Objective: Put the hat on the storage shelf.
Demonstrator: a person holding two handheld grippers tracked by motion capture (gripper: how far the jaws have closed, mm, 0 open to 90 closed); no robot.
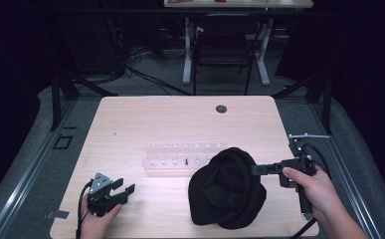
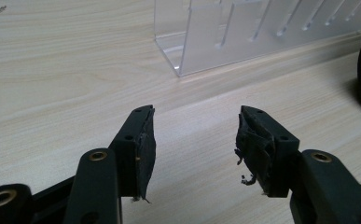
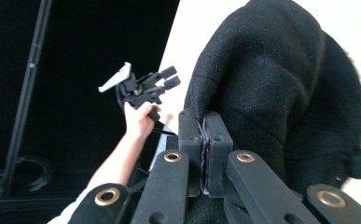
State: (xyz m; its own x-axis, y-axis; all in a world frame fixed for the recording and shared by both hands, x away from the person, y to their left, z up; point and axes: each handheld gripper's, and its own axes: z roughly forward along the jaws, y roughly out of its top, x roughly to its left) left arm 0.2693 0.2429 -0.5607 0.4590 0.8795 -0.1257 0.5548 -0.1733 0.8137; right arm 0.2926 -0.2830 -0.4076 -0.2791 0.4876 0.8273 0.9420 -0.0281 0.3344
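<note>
A black knitted hat (image 1: 227, 186) lies bunched on the wooden table (image 1: 145, 119), right of centre near the front. My right gripper (image 1: 256, 170) reaches in from the right and is shut on the hat's edge; in the right gripper view its jaws (image 3: 205, 126) pinch the black fabric (image 3: 271, 88), which hangs away from them. My left gripper (image 1: 124, 186) rests low at the front left, open with nothing between its fingers, and in the left gripper view (image 2: 194, 135) bare table shows between the jaws.
A clear plastic rack (image 1: 182, 158) with slots lies just behind the hat at mid-table, and its corner (image 2: 225, 37) stands ahead of the left jaws. A round dark hole (image 1: 221, 108) marks the table's far side. A chair and desk legs stand beyond.
</note>
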